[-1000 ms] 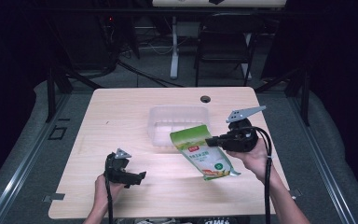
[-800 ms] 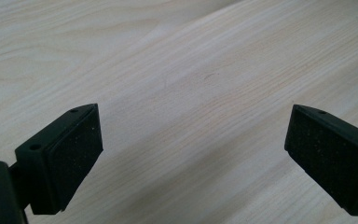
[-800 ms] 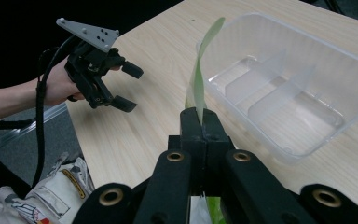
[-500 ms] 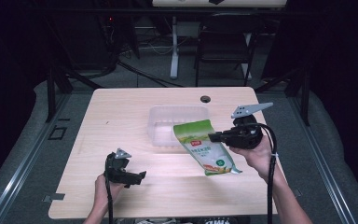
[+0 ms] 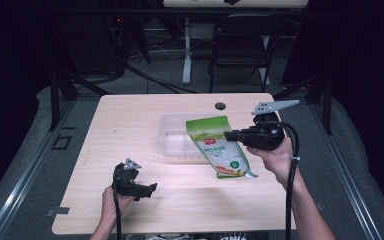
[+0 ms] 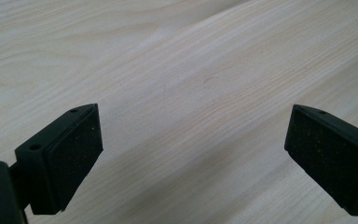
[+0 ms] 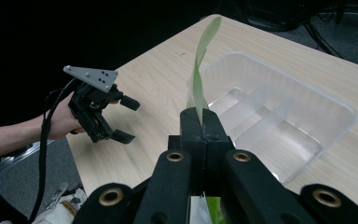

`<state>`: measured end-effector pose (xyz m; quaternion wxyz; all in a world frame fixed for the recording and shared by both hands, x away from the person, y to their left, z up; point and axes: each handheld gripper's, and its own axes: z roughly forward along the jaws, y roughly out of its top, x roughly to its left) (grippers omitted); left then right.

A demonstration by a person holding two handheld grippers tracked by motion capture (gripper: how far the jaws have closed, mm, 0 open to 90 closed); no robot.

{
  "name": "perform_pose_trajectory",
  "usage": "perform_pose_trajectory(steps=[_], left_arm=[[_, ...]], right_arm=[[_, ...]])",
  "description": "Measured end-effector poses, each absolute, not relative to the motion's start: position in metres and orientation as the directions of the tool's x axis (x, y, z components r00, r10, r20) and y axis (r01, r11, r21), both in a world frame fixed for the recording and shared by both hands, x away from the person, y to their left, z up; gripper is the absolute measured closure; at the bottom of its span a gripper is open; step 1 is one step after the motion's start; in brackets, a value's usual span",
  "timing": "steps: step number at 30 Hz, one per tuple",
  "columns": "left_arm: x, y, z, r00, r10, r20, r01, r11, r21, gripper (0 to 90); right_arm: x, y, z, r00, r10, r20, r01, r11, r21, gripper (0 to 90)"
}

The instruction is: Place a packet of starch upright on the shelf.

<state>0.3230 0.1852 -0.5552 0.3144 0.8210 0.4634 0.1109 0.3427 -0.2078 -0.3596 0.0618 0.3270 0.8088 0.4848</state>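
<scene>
Right gripper (image 5: 230, 134): held in the person's right hand (image 5: 278, 156) at the right side of the worktop, raised above it; its jaws are pressed together on the edge of a green snack pouch (image 5: 219, 146). In the right gripper view the gripper (image 7: 199, 125) pinches the pouch (image 7: 200, 70) edge-on, so the pouch shows there as a thin green strip rising from the jaws.

Green snack pouch: hangs in the air, tilted, its green top toward the far side and its lighter printed bottom corner toward the person. In the high view it overlaps the right part of the clear plastic container; whether it touches the container cannot be told.

Clear plastic container (image 5: 174, 135): a shallow rectangular tub on the middle of the worktop, with low dividing ribs visible inside it (image 7: 279, 116).

Left gripper (image 5: 147, 190): held low by the left hand (image 5: 116, 197) near the front left edge of the worktop, well apart from the pouch and the container. Its jaws are spread wide with nothing between them; the left gripper view shows the gripper (image 6: 193, 154) with bare wood between its two black pads.

Worktop (image 5: 130, 120): light wood grain, with a small round cable hole (image 5: 220, 106) near the far edge.

Chair (image 5: 240, 47): stands on the floor beyond the worktop.
</scene>
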Motion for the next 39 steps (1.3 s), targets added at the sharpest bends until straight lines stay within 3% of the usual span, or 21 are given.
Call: perform_pose_trajectory(steps=[39], left_arm=[[0.323, 0.187, -0.555, 0.544, 0.833, -0.101, 0.684, -0.37, 0.628, 4.1]], right_arm=[[0.402, -0.185, -0.349, -0.677, 0.696, 0.239, 0.501, 0.198, 0.842, 90.0]])
